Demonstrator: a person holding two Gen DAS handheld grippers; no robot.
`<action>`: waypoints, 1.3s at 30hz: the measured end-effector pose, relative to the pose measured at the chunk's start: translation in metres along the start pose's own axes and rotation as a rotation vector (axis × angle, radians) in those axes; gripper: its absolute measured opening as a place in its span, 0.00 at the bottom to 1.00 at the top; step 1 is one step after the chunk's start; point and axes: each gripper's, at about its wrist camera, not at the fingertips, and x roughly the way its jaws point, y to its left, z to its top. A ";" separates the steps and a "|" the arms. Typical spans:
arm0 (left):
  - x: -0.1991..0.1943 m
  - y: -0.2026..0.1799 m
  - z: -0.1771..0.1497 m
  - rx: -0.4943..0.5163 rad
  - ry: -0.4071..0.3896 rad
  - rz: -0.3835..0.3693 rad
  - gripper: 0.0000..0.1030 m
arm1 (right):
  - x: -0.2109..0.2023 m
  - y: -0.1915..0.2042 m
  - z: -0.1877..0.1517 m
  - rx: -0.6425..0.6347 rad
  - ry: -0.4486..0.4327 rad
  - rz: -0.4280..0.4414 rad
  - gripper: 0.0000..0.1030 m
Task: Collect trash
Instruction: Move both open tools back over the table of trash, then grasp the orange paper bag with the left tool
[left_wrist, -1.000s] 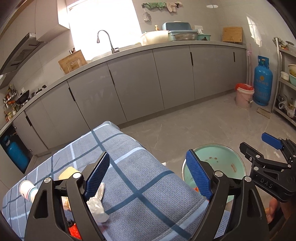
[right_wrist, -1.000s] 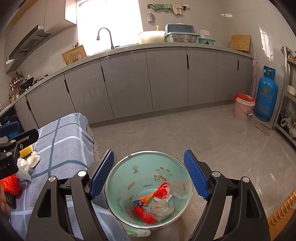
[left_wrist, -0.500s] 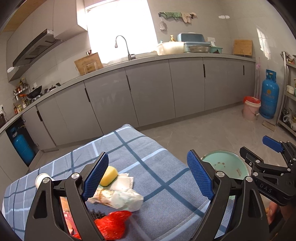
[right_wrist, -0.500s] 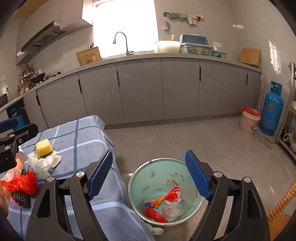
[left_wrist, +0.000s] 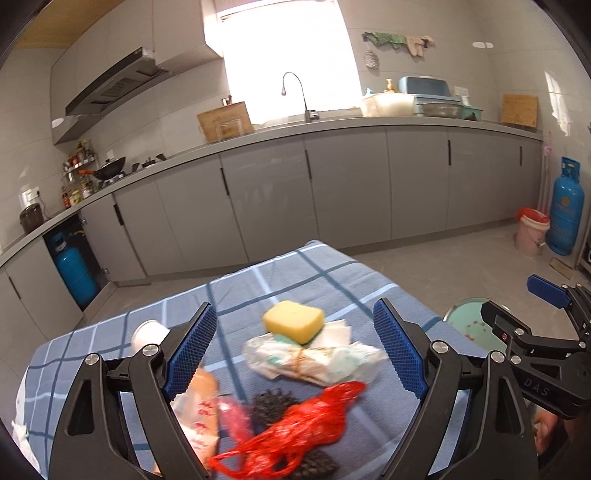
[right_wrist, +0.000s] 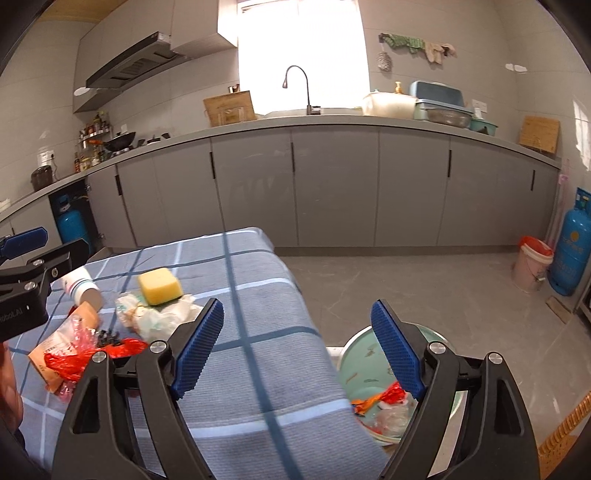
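Trash pile (left_wrist: 306, 373) on checked desk cloth (left_wrist: 317, 280), ahead of left tongs (left_wrist: 295, 354) | left tongs released, empty | right tongs (right_wrist: 297, 349) released, empty, above green basin (right_wrist: 354, 365) holding wrappers

I hold both tongs side by side, tilted downward: left tongs (left_wrist: 291, 354) gape wide and empty, right tongs (right_wrist: 297, 349) likewise.

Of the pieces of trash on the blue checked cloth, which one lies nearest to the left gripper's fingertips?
The red net bag: it lies low between the open left gripper's fingers, nearer than the crumpled wrapper and yellow sponge beyond.
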 end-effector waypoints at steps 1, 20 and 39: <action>0.000 0.007 -0.002 -0.004 0.004 0.011 0.83 | 0.000 0.006 -0.001 -0.005 0.004 0.012 0.79; -0.003 0.122 -0.087 -0.091 0.205 0.239 0.88 | 0.012 0.095 -0.030 -0.092 0.083 0.188 0.79; 0.039 0.103 -0.116 -0.088 0.331 0.122 0.20 | 0.025 0.107 -0.044 -0.090 0.131 0.218 0.84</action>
